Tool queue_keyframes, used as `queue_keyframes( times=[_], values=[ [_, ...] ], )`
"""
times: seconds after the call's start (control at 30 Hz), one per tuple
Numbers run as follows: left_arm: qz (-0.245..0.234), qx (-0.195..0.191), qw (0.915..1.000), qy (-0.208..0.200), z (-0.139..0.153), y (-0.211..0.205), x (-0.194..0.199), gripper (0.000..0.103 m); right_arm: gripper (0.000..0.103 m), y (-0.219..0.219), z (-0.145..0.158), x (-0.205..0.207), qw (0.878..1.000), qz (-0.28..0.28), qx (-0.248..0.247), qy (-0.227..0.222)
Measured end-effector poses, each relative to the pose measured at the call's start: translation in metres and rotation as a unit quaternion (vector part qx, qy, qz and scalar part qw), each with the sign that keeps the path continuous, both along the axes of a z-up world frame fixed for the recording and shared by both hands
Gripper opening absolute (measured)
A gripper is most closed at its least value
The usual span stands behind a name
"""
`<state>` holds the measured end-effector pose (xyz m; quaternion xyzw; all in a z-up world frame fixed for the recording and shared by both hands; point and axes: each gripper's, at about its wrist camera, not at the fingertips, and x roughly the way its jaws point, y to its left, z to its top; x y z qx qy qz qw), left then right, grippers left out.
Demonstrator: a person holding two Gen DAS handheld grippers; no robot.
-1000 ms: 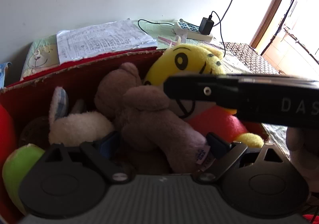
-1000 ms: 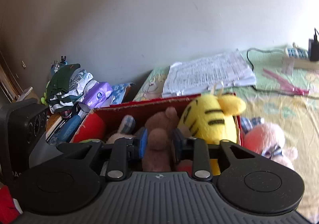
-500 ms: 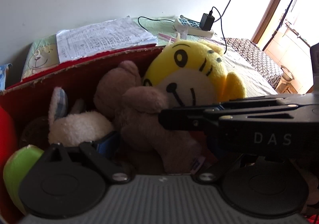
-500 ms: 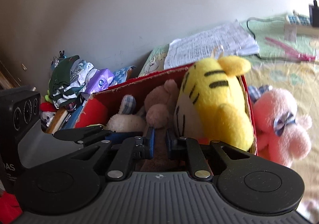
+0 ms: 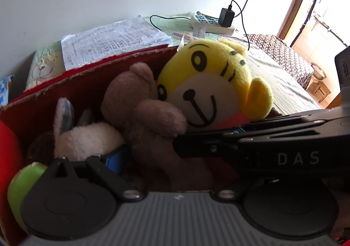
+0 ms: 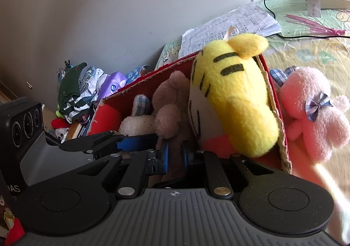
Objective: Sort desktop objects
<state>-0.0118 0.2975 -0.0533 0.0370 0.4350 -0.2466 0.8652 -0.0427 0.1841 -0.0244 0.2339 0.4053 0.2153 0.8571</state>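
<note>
Plush toys [image 5: 153, 128] inside red box [image 5: 91, 84]

The right claw [image 5: 181, 145] is covering the yellow tiger's [image 5: 210, 84] body; the brown bear's [image 6: 172, 101] legs are lying hidden behind both claws.

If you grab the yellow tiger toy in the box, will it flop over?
Probably. The yellow plush tiger looks soft and stuffed, so it should squash and bend. Its big head already leans over the red cardboard box rim, so it may tip out. It's likely light.

Plush toys [image 5: 153, 128] inside red box [image 5: 91, 84]
</note>
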Motion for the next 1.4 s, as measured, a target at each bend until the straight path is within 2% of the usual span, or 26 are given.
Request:
queue_keyframes(
  times=[0.87, 1.4],
  values=[
    [-0.003, 0.051, 0.9985, -0.019, -0.001, -0.012, -0.001, 0.099, 0.015, -0.001, 0.002, -0.012, 0.998, -0.021, -0.017, -0.053],
    [-0.001, 0.080, 0.9961, -0.037, 0.000, -0.018, -0.007, 0.100, 0.014, 0.000, 0.002, -0.013, 0.998, -0.025, -0.029, -0.048]
  ],
)
